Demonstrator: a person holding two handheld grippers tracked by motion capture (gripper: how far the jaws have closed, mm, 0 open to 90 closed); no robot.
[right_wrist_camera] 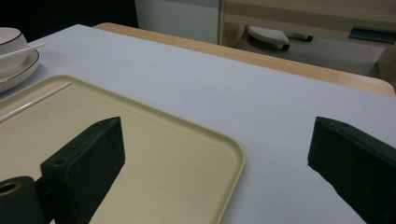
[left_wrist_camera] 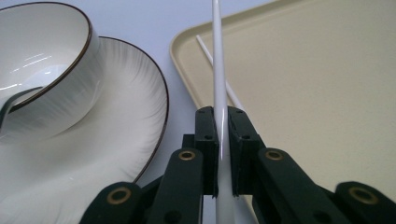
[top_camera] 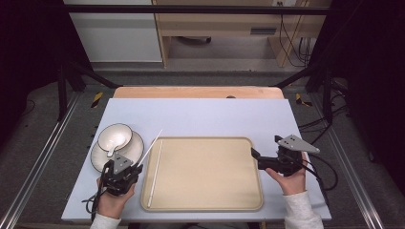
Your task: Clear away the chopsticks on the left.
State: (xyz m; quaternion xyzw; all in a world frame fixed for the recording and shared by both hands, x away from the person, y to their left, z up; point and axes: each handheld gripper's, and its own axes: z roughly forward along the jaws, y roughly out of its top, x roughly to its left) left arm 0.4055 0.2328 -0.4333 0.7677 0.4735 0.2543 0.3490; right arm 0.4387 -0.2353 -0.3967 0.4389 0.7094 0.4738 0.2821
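The left gripper point(top_camera: 136, 168) is at the near left part of the desk point(top_camera: 210, 114), held by the person's left hand point(top_camera: 113, 198). Its two jaws are pressed together on one white chopstick point(left_wrist_camera: 218, 70), which goes up and away from the jaws, slanted over the gap between the plate and the tray. In the left gripper view this held chopstick crosses over a second chopstick point(left_wrist_camera: 208, 50).

The second chopstick lies flat inside the tray point(top_camera: 239, 202), along its left rim. So there are two chopsticks: one clamped, one in the tray.

The right gripper point(top_camera: 254, 154) is at the right edge of the tray, in the person's right hand point(top_camera: 291, 181). Its jaws stand wide apart with nothing between them. In the right gripper view one jaw is above the tray's corner and the other is above the bare desk.

There is one beige tray, in the middle near part of the desk. To the left of it stands one white plate point(top_camera: 136, 150) with a dark rim. One white bowl point(top_camera: 115, 136) sits on the plate, and one spoon point(top_camera: 112, 150) leans in the bowl.
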